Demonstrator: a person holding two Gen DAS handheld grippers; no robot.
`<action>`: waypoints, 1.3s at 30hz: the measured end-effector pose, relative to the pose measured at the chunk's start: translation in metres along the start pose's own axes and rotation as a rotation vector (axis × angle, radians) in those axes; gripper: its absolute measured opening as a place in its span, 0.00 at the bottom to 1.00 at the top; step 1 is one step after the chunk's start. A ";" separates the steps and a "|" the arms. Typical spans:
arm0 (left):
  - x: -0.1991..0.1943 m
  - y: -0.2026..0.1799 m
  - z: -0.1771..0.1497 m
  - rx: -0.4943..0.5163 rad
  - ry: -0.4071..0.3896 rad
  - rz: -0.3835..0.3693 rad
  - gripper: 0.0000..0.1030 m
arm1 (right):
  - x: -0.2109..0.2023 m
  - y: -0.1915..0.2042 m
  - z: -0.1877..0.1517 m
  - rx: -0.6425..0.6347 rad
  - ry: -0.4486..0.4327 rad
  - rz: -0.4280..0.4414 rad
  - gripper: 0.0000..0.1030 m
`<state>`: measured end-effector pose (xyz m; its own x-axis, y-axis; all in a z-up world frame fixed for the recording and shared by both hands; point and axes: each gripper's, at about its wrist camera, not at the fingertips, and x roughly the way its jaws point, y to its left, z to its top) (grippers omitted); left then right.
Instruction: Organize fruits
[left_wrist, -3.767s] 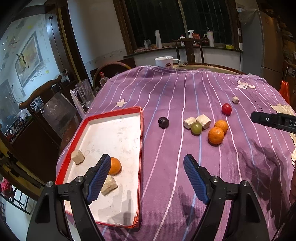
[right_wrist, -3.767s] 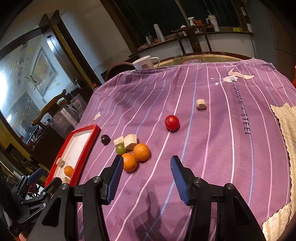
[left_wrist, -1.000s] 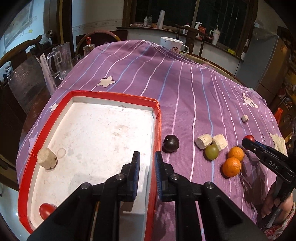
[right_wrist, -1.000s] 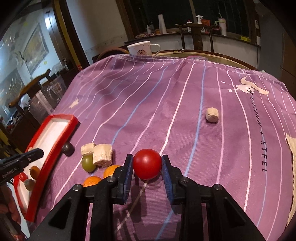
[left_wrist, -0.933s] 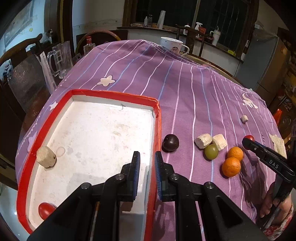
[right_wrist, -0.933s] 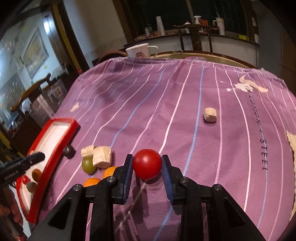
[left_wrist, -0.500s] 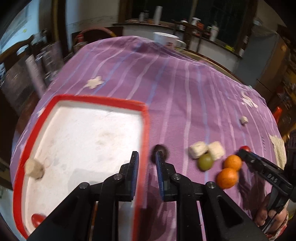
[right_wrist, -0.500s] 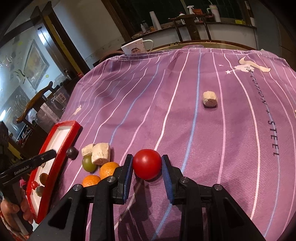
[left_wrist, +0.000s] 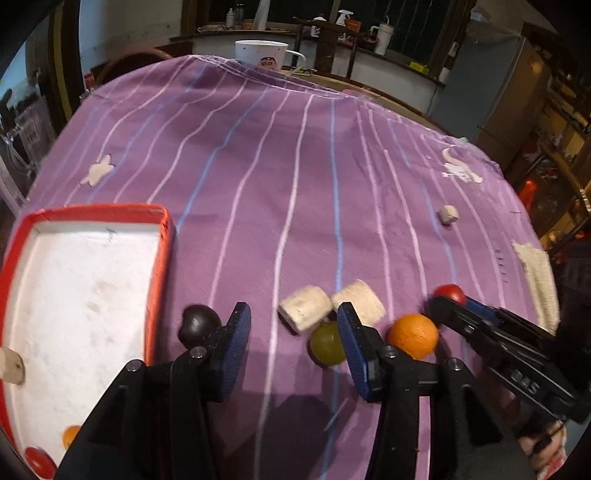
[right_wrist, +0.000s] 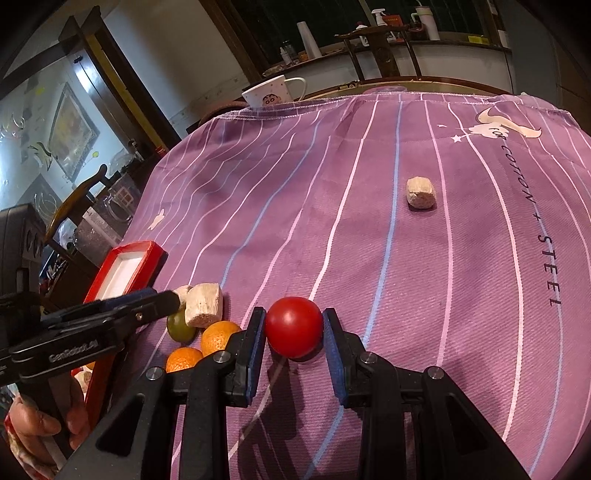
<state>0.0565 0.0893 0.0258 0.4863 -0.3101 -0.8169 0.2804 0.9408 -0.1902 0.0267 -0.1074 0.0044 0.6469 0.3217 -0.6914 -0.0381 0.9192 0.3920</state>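
Purple striped cloth (left_wrist: 295, 192) spread over the table, white mug (right_wrist: 275, 92) at the far edge, dark windows behind.

From the left wrist: left tool (left_wrist: 293, 345) low over the cloth, jaws opening, nothing between them but bare fabric. Dark plum (left_wrist: 195, 323) just outside the left finger, close beside the red-rimmed tray (left_wrist: 159, 280). Green grape (left_wrist: 327, 343) tucked just inside the right finger, partly covered by it. Two pale chunks (left_wrist: 304, 308) touching each other right behind the grape. One orange (left_wrist: 413, 336) just beyond that finger. Inside the tray: a pale chunk cut off at the left edge, a small orange fruit and a red one down in the corner, both half hidden by the tool body.

From the right wrist: right tool (right_wrist: 294, 332) clamped on the red tomato (right_wrist: 293, 326), both pads pressed against its sides, tomato resting on the cloth with its shadow beneath. Two oranges here, second orange (right_wrist: 183, 359) nearer the camera, unseen from the left wrist. Lone pale chunk (right_wrist: 420, 194) well apart, far up the cloth. Printed lettering on the cloth readable only on this side.

Tray mostly blocked in this view by the left tool, only its far corner showing. Hand (right_wrist: 40, 424) gripping that tool at lower left, partly cut off. Tomato barely peeking above the right tool's tip in the left wrist view. Left picture slightly smeared.
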 end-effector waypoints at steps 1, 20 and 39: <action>-0.001 -0.002 -0.002 0.011 -0.001 -0.010 0.46 | 0.001 0.000 0.000 0.004 0.003 0.003 0.33; 0.007 -0.021 -0.021 0.091 -0.031 0.017 0.22 | -0.002 0.016 -0.003 -0.081 -0.022 -0.024 0.33; -0.073 0.167 -0.013 -0.233 -0.085 0.169 0.22 | 0.000 0.152 0.003 -0.253 0.055 0.195 0.33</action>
<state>0.0564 0.2707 0.0469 0.5801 -0.1477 -0.8010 -0.0033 0.9830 -0.1836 0.0228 0.0313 0.0655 0.5673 0.5028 -0.6522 -0.3497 0.8641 0.3620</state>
